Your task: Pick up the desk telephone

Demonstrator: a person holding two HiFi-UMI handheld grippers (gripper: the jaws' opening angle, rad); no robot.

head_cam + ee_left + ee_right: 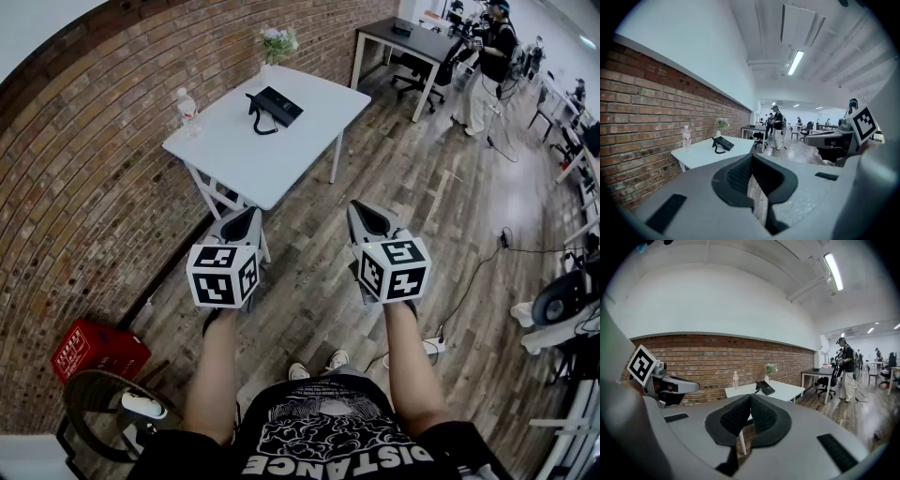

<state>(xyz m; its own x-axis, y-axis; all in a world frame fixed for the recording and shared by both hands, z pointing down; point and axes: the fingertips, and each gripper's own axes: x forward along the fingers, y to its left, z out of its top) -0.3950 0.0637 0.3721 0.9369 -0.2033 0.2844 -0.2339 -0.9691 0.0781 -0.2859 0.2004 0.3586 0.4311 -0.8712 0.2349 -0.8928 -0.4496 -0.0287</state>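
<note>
A black desk telephone point(274, 106) with a coiled cord lies on a white table point(234, 155) by the brick wall, some way ahead of me. It also shows small in the left gripper view as the telephone point(722, 144) and in the right gripper view as the telephone point(764, 388). My left gripper point(251, 214) and right gripper point(359, 208) are held side by side above the wooden floor, well short of the table. Both are shut with nothing between the jaws.
A water bottle point(187, 109) and a small vase of flowers point(278, 43) stand on the same table. A red crate point(97, 351) sits by the wall at lower left. A dark desk point(412, 42), office chair and a standing person point(489, 58) are farther back.
</note>
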